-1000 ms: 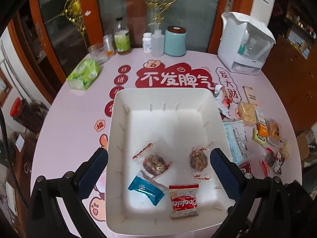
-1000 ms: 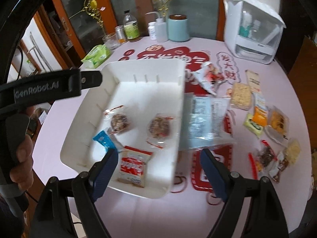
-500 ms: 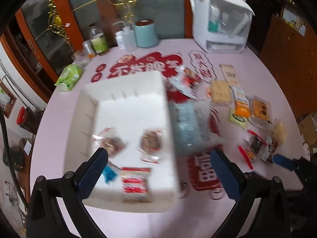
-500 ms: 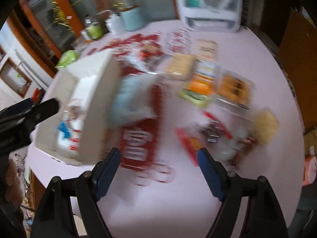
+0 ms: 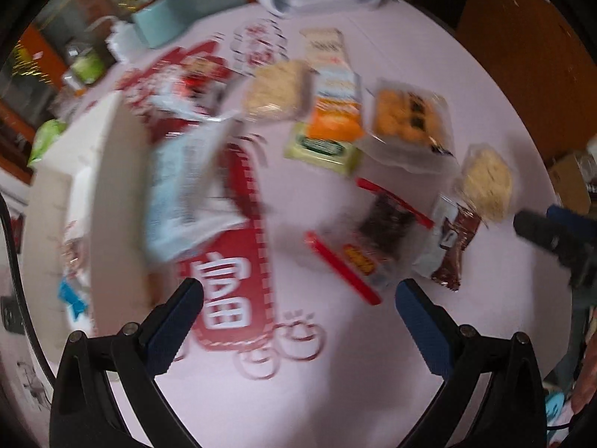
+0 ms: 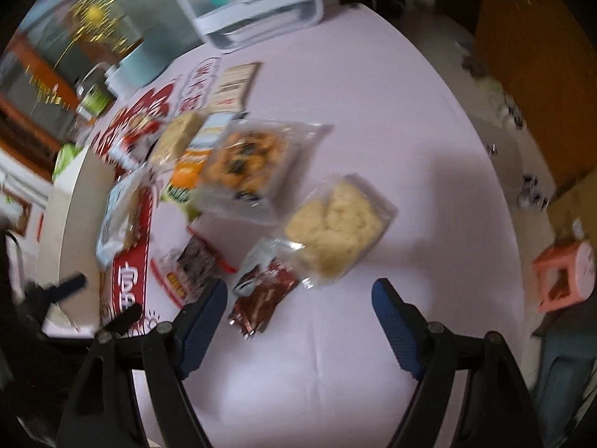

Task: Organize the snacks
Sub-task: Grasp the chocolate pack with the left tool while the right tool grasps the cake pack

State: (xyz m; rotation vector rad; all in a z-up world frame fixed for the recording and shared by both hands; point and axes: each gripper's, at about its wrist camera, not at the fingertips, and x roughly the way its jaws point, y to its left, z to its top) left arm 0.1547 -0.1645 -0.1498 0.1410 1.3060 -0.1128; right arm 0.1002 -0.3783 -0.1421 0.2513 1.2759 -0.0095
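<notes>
Crinkly clear plastic wraps most of the snacks scattered on my pink counter: a pale crumbly cake and a glossy brown packet lie just ahead of my right tool, jaws apart and empty. Only the left view shows the white tray far left; my left tool hangs spread, empty, above the red sticker.

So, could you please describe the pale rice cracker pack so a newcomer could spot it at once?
Start at the pink table and find the loose snacks right of the white tray. The rice cracker pack lies at their right edge, just beyond the right gripper. It alone is clear-wrapped and pale yellow; the brown packet beside it is dark.
</notes>
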